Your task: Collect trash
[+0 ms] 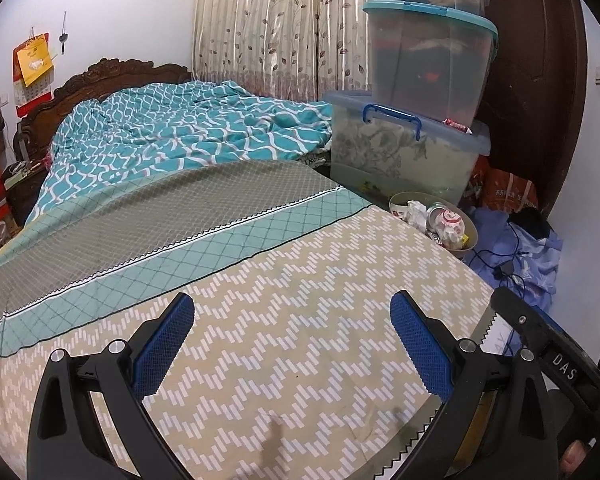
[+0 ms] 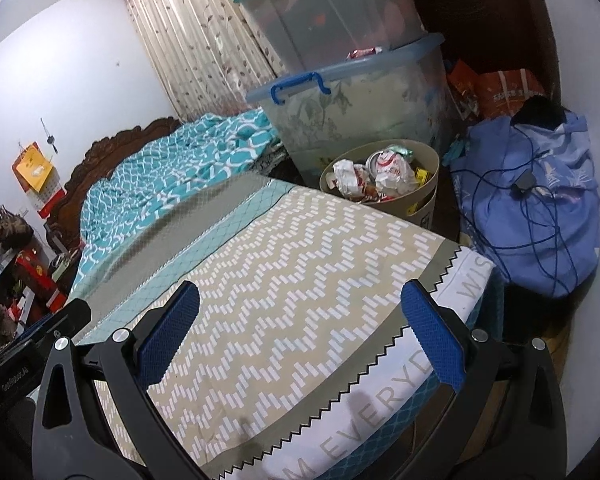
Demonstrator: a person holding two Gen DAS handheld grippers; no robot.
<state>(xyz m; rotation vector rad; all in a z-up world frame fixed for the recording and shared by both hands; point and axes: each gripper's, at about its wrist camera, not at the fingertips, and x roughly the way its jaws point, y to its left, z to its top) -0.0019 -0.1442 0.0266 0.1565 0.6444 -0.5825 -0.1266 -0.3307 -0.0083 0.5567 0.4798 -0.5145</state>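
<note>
Beige bin beside bed already stuffed with wrappers; my left claw and right claw both spread, empty, hovering over bare sheet, looks done.

two wrist fisheyes, both low over the foot of the bed and looking up its length.

the left wrist view sits close above the bed, facing the headboard at 11 o'clock, with the trash bin at 2 o'clock and stacked storage boxes at 1 o'clock; its blue fingers frame the bottom edge. the right wrist view hangs nearer the bed's right corner, tilted, so the headboard falls to 10 o'clock and the trash bin rises nearer, at 1 o'clock. both share the zigzag sheet, teal quilt, curtain, boxes, bin and blue bundle.
</note>
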